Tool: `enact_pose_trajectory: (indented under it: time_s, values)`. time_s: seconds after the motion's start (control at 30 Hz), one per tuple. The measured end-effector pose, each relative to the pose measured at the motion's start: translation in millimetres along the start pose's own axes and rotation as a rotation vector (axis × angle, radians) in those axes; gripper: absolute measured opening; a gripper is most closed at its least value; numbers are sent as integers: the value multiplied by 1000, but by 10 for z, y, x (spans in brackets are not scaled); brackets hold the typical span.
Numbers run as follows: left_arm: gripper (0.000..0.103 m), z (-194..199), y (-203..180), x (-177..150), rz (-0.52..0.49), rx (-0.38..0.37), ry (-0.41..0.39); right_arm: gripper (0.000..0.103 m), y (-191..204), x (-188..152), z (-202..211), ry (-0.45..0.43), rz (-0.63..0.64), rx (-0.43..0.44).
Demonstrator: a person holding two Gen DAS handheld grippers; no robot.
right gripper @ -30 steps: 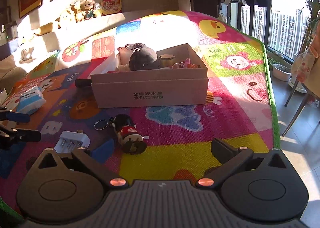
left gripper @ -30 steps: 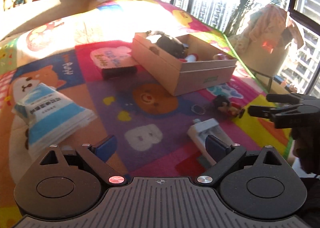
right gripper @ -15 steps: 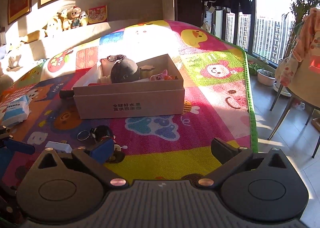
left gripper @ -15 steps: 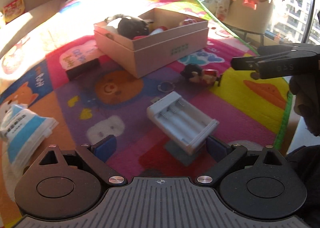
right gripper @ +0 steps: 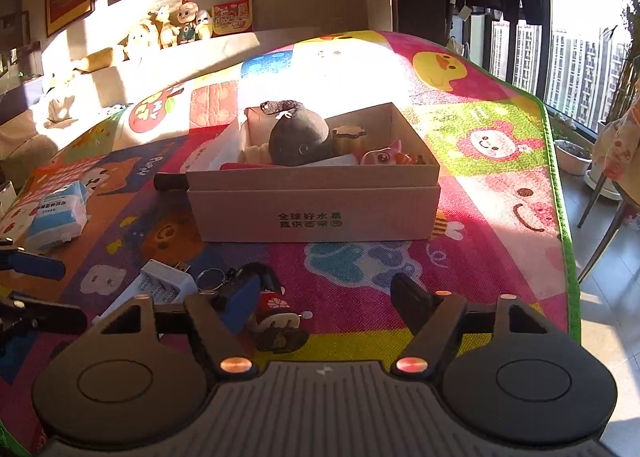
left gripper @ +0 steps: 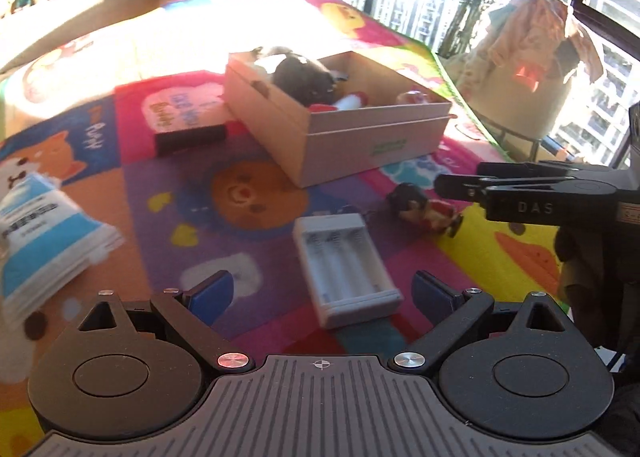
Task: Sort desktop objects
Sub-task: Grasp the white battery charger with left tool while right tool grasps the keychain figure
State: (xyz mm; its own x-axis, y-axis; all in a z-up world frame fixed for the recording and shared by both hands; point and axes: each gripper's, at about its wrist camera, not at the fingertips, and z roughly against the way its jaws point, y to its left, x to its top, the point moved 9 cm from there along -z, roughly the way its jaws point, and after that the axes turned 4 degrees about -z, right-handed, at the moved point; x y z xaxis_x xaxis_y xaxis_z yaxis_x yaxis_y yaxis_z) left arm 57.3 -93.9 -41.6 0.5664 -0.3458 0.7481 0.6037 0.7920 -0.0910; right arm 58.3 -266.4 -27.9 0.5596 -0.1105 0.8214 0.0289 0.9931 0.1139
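Observation:
A white battery charger (left gripper: 345,267) lies on the colourful mat between the open fingers of my left gripper (left gripper: 322,294); it also shows in the right wrist view (right gripper: 158,285). A small doll keychain (left gripper: 425,207) lies just beyond it. My right gripper (right gripper: 325,299) is open, its left finger just in front of the doll (right gripper: 273,311). An open cardboard box (right gripper: 316,193) holds a dark plush toy (right gripper: 299,139) and small toys. The right gripper shows from the side in the left wrist view (left gripper: 520,197).
A blue-and-white tissue pack (left gripper: 40,233) lies at the left. A black flat case (left gripper: 191,139) lies behind the box's left side. The mat's green edge (right gripper: 568,241) drops off at the right. Plush toys (right gripper: 172,27) line a ledge at the back.
My left gripper has swung back to the left, the charger staying between its fingers. My right gripper has come lower and closer over the doll.

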Motion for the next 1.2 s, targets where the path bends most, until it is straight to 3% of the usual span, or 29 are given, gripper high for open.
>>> enact_pose_trajectory:
  time_s: [0.03, 0.07, 0.13, 0.33, 0.53, 0.63, 0.7, 0.73, 0.77, 0.8, 0.87, 1.13, 1.2]
  values:
    - [91, -61, -90, 16, -26, 1, -2, 71, -7, 8, 4, -4, 0, -5]
    - [75, -110, -151, 19, -54, 6, 3, 71, -16, 11, 16, -8, 5, -11]
    - [63, -191, -225, -17, -101, 23, 25, 71, -16, 4, 45, -11, 23, -14]
    - [53, -69, -201, -128, -185, 28, 30, 73, 35, -32, 59, 6, 63, 16]
    - [58, 62, 352, -134, -131, 190, 30, 73, 286, -46, -53, 35, 157, 79]
    - [68, 109, 608, -82, -96, 282, 21, 73, 384, -64, -169, 60, 182, 100]
    - [74, 133, 663, -52, -37, 245, 19, 72, 427, -85, -250, 84, 186, 106]
    - [81, 135, 643, -32, -11, 206, 14, 63, 447, -99, -272, 95, 188, 117]
    - [87, 130, 607, -15, 0, 177, 9, 46, 464, -114, -285, 110, 189, 127]
    - [89, 106, 553, 3, -1, 150, 4, 42, 472, -137, -293, 122, 186, 134]
    - [94, 11, 452, 45, -21, 134, 1, 40, 463, -162, -276, 121, 182, 137]
    - [95, -382, 290, 234, 15, 109, 10, 40, 193, -259, -115, 96, 142, 81]
    - [95, -470, 254, 266, -21, 139, 16, 41, 152, -271, -85, 90, 136, 75]
